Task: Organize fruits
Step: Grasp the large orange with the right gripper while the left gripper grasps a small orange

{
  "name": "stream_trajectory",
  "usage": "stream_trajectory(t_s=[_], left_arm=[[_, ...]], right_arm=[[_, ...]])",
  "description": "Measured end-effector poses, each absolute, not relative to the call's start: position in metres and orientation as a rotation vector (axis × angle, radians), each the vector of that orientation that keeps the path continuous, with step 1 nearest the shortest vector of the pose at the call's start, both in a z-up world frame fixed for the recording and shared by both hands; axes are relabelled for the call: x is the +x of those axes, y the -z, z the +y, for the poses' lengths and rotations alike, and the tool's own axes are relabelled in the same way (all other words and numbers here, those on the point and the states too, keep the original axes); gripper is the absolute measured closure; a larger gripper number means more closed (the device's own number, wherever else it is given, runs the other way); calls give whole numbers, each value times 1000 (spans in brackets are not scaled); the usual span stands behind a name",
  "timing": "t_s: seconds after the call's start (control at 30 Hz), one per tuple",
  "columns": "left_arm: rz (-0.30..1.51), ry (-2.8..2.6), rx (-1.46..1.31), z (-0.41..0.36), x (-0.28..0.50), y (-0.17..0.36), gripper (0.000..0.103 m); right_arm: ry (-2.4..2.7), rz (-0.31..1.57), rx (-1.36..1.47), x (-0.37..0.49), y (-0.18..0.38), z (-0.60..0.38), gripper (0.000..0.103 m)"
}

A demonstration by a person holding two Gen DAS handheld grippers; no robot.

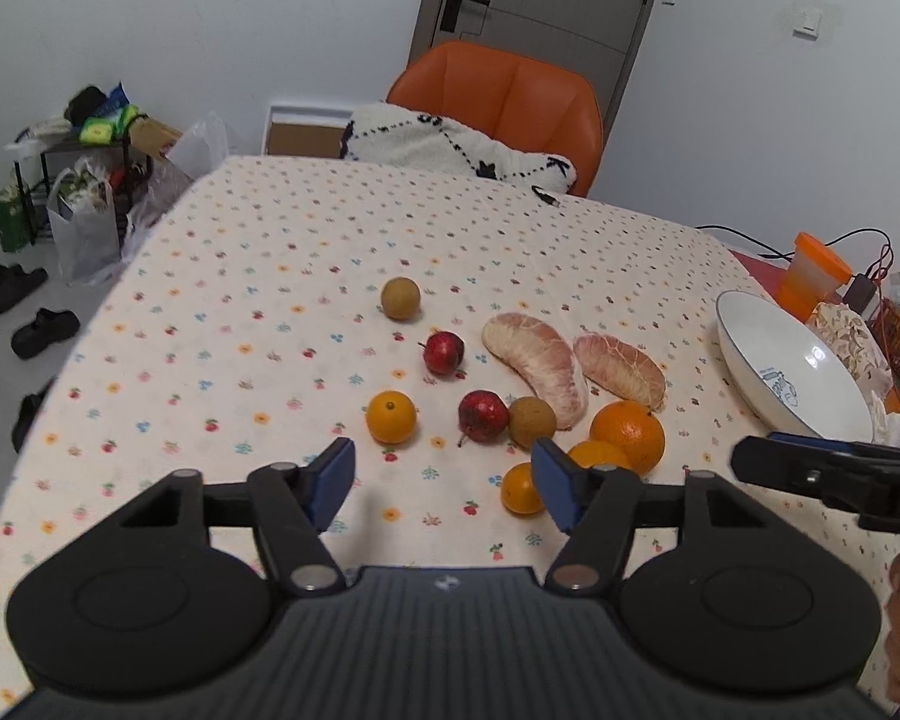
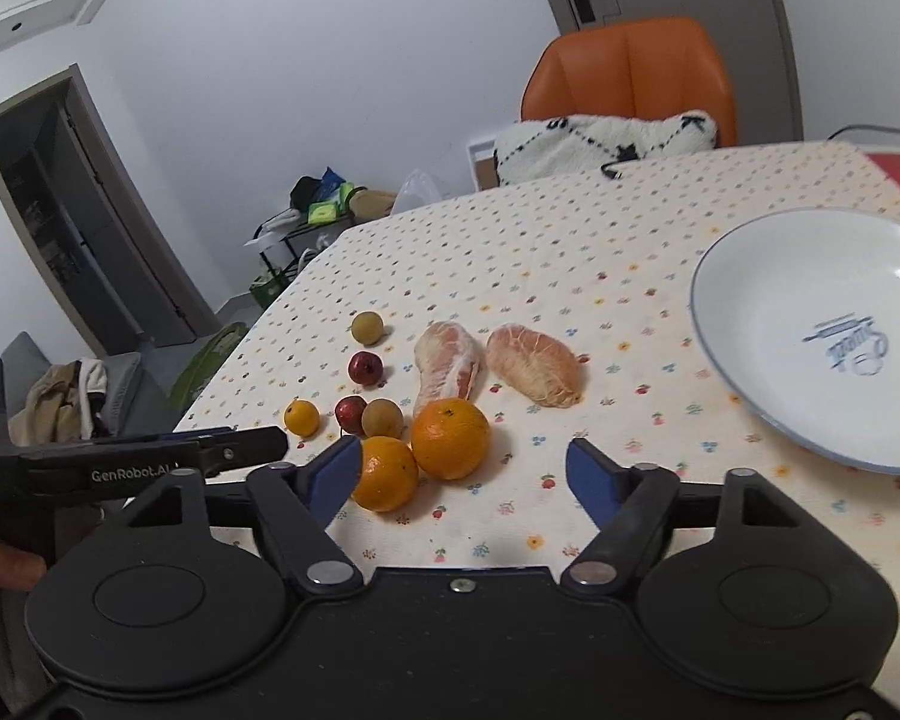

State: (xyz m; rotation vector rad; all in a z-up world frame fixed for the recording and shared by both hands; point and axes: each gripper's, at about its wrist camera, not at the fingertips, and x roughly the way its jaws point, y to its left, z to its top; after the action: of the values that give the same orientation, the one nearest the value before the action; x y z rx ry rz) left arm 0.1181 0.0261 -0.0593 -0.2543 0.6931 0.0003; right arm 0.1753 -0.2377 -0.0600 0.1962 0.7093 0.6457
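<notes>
**Fruit loose on table, both grippers empty**

Table [image 1: 258,252] has a flower-print cloth; orange chair [image 1: 510,96] with a white cushion sits at the far edge, grey door behind. White bowl [image 2: 822,336] lies empty on the right, well apart from the fruit. Two pomelo segments [image 1: 540,366] lie side by side, long axes running far-left to near-right. Big orange [image 2: 450,438] touches a smaller orange [image 2: 384,474]. Two red fruits, two brown ones and small oranges are scattered to the left. Left gripper [image 1: 444,483] fingers spread, holding nothing. Right gripper [image 2: 462,480] fingers spread, empty, the smaller orange just beside its left finger.
</notes>
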Motion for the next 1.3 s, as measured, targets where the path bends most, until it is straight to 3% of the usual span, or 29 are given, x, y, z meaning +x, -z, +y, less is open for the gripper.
stream_trajectory(t_s=[0.2, 0.3, 0.4, 0.77, 0.9, 1.0, 1.3], left_arm=[[707, 47, -292, 20, 130, 70, 62], [712, 57, -296, 18, 135, 75, 69], [712, 77, -310, 15, 137, 77, 70], [739, 90, -292, 10, 133, 85, 70], [751, 105, -293, 11, 131, 85, 70], [765, 133, -292, 9, 127, 88, 82], [728, 122, -294, 8, 120, 80, 83]], right_arm=[[-667, 732, 194, 189, 69, -232, 42], [-684, 746, 208, 197, 75, -228, 52], [-711, 770, 231, 203, 80, -225, 57], [-716, 779, 271, 219, 93, -217, 58], [-717, 768, 259, 220, 92, -214, 66], [-723, 773, 287, 219, 93, -218, 66], [-700, 735, 317, 206, 84, -241, 67]])
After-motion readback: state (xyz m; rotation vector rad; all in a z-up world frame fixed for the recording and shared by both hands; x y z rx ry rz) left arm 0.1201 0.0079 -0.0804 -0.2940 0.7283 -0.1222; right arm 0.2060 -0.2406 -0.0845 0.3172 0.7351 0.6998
